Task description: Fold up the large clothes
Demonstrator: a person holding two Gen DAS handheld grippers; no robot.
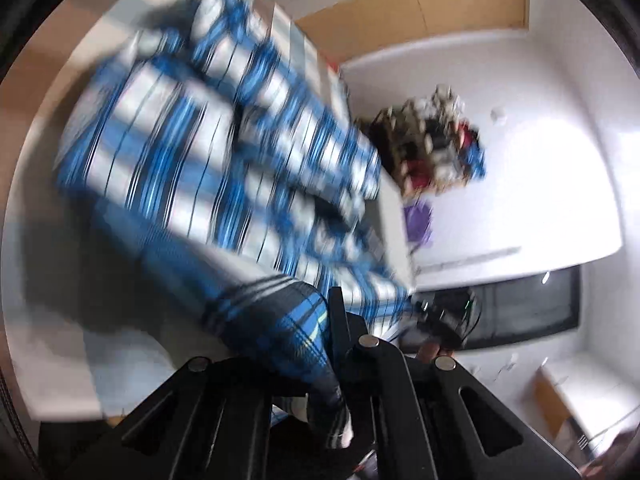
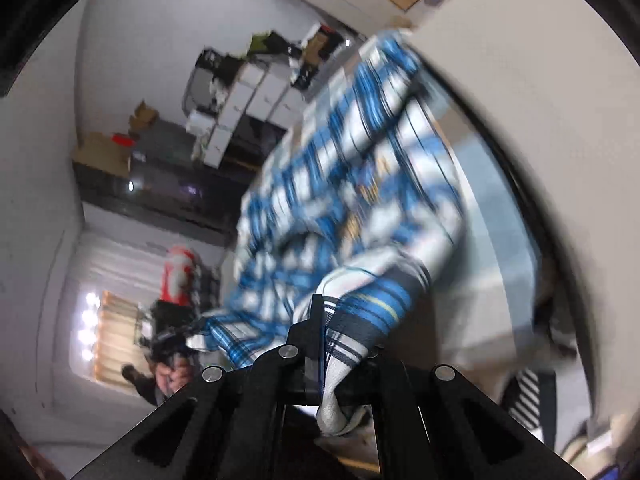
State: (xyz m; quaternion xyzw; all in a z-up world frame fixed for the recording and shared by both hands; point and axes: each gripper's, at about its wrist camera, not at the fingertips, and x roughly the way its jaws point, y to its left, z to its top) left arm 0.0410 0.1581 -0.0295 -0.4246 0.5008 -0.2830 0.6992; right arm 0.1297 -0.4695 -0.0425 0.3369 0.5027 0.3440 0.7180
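Two views, both smeared by motion blur

Left wrist view: left gripper [image 1: 338,320] at near centre, jaws closed on a bunched edge of the blue, white and black plaid garment [image 1: 192,152]; pinched cloth hanging down between the black fingers toward the near edge. From the grip, rest of garment spread away to the far left over the pale table [image 1: 52,344], partly lifted, creased down its middle. At right of the grip, just beside it, the right gripper [image 1: 444,320], dark and blurred, on the same near hem. Beyond, at far right, a heap of mixed clothes [image 1: 436,148] on a white surface, with a purple item [image 1: 418,222] just near of it

Right wrist view: right gripper [image 2: 318,320] at near centre, jaws clamped on a gathered corner of the plaid garment [image 2: 352,184], white and dark banded cloth trailing below the fingers. Garment stretched from the grip toward the far right. At near left, left gripper [image 2: 168,340] with a hand [image 2: 174,374] under it, holding the other end of the near hem. Stacked boxes [image 2: 256,100] at far left, red container [image 2: 180,276] at left
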